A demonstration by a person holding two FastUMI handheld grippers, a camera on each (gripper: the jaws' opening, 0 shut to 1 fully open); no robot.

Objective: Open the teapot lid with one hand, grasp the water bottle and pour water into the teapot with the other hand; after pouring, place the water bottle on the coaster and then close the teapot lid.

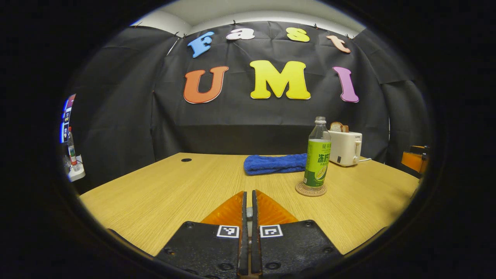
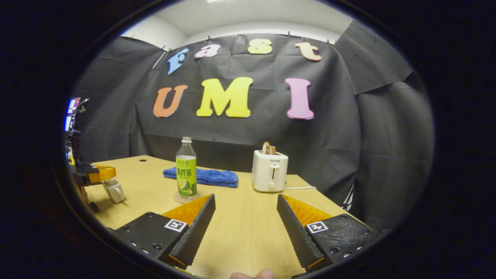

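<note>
Water bottle [image 1: 317, 155] upright on coaster [image 1: 310, 190] | left fingers [image 1: 249, 201] closed, empty | right fingers [image 2: 286, 217] spread

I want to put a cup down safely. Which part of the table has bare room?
The wide wood on the table left of the blue towel is bare. So is the strip before the toaster. The back is crowded: towel, bottle on its coaster, toaster.

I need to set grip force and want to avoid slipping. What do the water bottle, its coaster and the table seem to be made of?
Water bottle: looks like clear plastic, see-through at the neck, with a glossy green label. Coaster: probably cork or wood, a matte tan disc. Table: light wood or wood-look laminate, with fine grain lines and a soft sheen.
</note>
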